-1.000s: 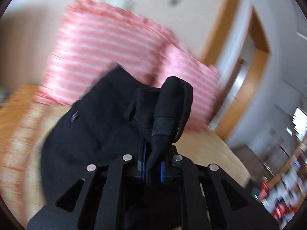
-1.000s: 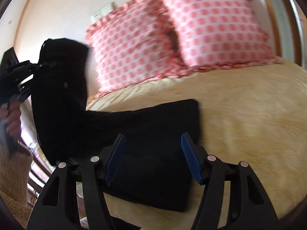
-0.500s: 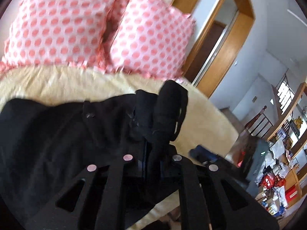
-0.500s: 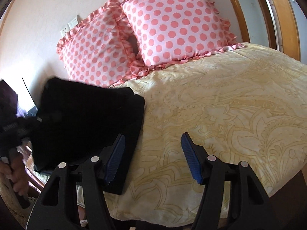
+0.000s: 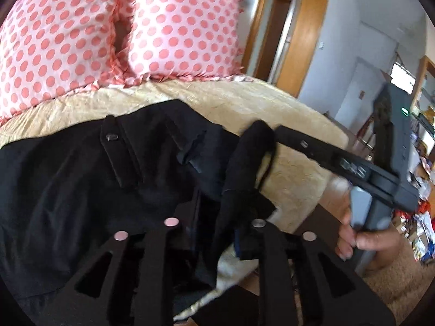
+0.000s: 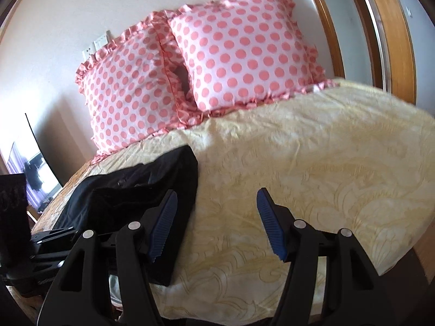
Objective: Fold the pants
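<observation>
The black pants (image 5: 81,184) lie folded on the yellow bedspread (image 5: 239,108) at the bed's near left corner; they also show in the right wrist view (image 6: 141,187). My left gripper (image 5: 214,217) has its jaws spread apart, with a bunch of the waistband draped loosely between them and over the right finger. My right gripper (image 6: 214,222) is open and empty, just right of the pants' edge above the bedspread (image 6: 312,168). Its body (image 5: 353,168) crosses the left wrist view at right, held by a hand (image 5: 361,241).
Two pink polka-dot pillows (image 6: 190,73) lean against the wall at the head of the bed. A wooden door frame (image 6: 391,35) stands at the right. A cluttered shelf (image 5: 421,212) shows beyond the bed's foot.
My left gripper carried the waistband down onto the bed over the lower half and its jaws have opened. My right gripper stayed open and shifted right of the pants.
</observation>
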A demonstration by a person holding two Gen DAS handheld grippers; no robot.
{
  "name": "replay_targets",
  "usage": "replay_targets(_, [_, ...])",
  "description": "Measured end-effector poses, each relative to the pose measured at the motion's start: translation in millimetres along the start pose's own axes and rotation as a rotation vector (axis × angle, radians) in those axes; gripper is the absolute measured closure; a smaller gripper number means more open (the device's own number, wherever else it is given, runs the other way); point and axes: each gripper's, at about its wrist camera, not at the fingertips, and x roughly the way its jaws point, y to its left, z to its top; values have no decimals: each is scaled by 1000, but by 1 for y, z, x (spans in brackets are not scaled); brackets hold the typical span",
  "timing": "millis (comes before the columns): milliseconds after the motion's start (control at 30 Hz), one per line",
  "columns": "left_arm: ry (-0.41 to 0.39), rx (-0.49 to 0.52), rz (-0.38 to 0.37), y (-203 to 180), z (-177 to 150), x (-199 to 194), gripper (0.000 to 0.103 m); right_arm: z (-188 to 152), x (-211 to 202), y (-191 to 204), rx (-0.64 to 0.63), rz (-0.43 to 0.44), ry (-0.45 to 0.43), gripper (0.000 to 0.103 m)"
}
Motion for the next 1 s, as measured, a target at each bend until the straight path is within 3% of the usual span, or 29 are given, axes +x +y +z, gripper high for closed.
replay_targets(33, [0,9,-35,0,-1,-7,60,3,-2,2,-7,-3,-11,40])
replay_targets(100, [-34,-25,-135,4,-4,-37,23,12,-9,9,-23,-4,-54,40])
replay_targets(133, [-70,-54,-120,11,-5,-54,19,16,-12,12,-27,4,-71,40])
replay_targets(200, [-134,-79,-31,28,-5,-77,17,23,-17,24,-46,45,-97,40])
replay_targets(267, [-181,-117,160,56,-7,-93,11,25,-15,41,-86,105,-87,40])
replay_targets(333, [-165,-175,321,84,-10,-95,11,22,-4,67,-163,162,-46,40])
replay_targets(433, [-114,-244,406,108,-16,-88,11,11,17,103,-255,222,27,40])
replay_targets(567, [-44,-261,460,116,-29,-74,11,-2,42,123,-298,225,112,40])
replay_targets(700, [36,-257,462,119,-41,-58,9,-24,69,120,-331,109,274,40])
replay_targets(867, [7,-239,464,118,-54,-58,6,-32,63,122,-373,97,289,40])
replay_targets(933, [4,-245,460,116,-50,-61,5,-21,61,116,-327,145,305,40])
replay_targets(1000, [-29,-250,434,116,-47,-69,2,-3,57,104,-261,177,291,26])
